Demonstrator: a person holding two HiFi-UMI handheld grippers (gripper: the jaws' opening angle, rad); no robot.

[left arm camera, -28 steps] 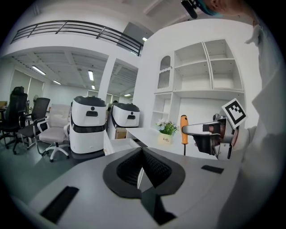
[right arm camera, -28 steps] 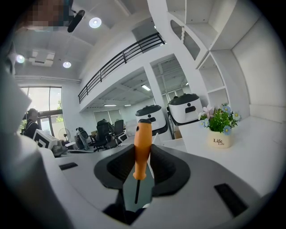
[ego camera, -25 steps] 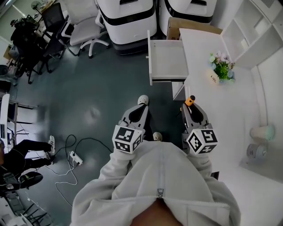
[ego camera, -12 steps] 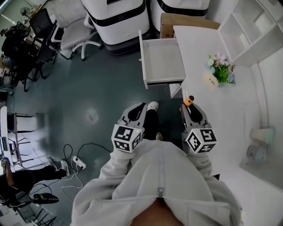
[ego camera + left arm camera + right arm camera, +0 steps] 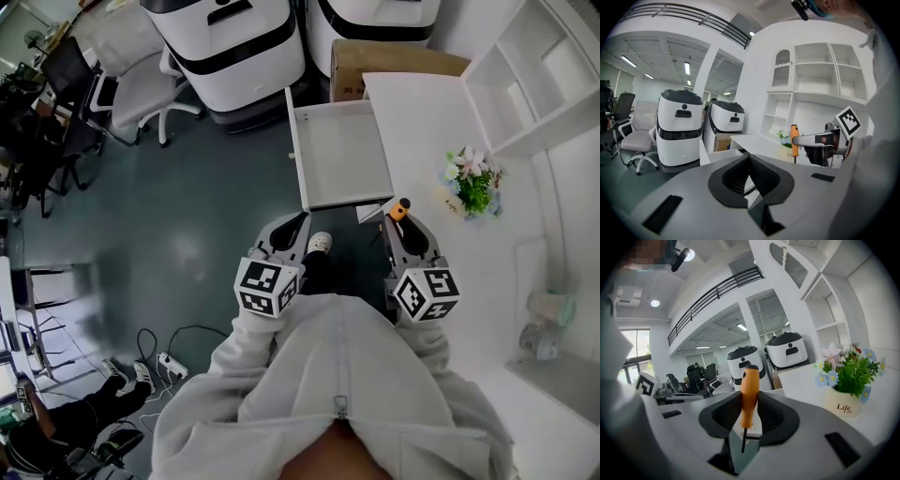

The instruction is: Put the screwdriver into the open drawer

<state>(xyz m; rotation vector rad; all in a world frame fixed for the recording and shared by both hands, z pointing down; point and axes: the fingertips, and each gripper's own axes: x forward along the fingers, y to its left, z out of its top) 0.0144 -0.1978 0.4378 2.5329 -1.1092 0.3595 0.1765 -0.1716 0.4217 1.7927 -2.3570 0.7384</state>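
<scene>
My right gripper (image 5: 402,218) is shut on a screwdriver (image 5: 401,208) with an orange handle, held upright with its thin dark shaft pointing down between the pads (image 5: 749,401). The same screwdriver (image 5: 794,138) shows at the right of the left gripper view. Just ahead of both grippers is the open white drawer (image 5: 339,156), pulled out from the desk; its inside looks bare. My left gripper (image 5: 296,223) hovers over the floor to the drawer's near left. Its jaws (image 5: 750,161) meet with nothing between them.
A white desk (image 5: 441,122) runs along the right with a potted flower (image 5: 472,183). A cardboard box (image 5: 375,61) and two white machines (image 5: 234,42) stand beyond the drawer, an office chair (image 5: 131,89) to the left. My shoe (image 5: 320,244) is below the drawer.
The drawer and desk have come closer to both grippers and sit lower in the head view. The screwdriver stays gripped upright in the right gripper.
</scene>
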